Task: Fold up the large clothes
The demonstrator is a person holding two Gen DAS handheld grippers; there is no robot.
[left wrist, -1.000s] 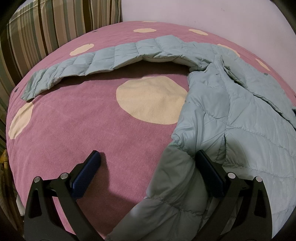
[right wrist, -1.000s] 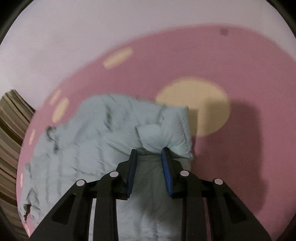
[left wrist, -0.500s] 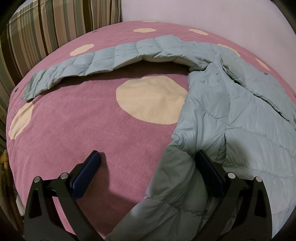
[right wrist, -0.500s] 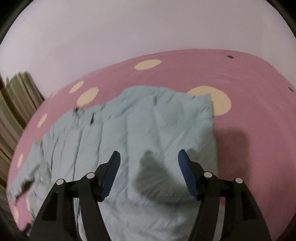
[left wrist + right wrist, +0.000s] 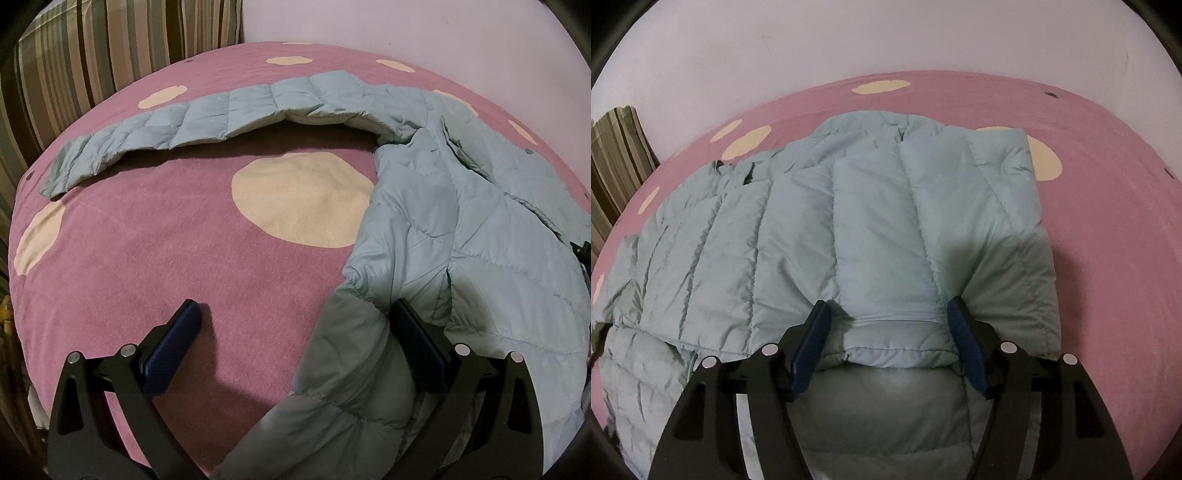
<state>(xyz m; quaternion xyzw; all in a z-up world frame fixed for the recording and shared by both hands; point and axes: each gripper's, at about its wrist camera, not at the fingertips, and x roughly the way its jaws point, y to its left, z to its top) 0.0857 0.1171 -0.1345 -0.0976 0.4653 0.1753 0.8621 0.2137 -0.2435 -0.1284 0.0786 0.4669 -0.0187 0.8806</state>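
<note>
A pale blue quilted puffer jacket [image 5: 480, 236] lies on a pink bed cover with cream dots [image 5: 155, 258]. One sleeve [image 5: 207, 125] stretches out to the far left. My left gripper [image 5: 295, 321] is open, its right finger resting against a fold of the jacket's near edge. In the right wrist view the jacket's body [image 5: 849, 221] lies spread out and folded over. My right gripper [image 5: 888, 314] is open just above a jacket edge, holding nothing.
A striped pillow [image 5: 92, 62] stands at the back left, also in the right wrist view [image 5: 617, 155]. A pale wall [image 5: 406, 29] runs behind the bed. The bed's edge drops off at the left.
My right gripper has let go of the jacket fold it held, opened wide and drawn back. The folded part now lies flat. My left gripper has not moved.
</note>
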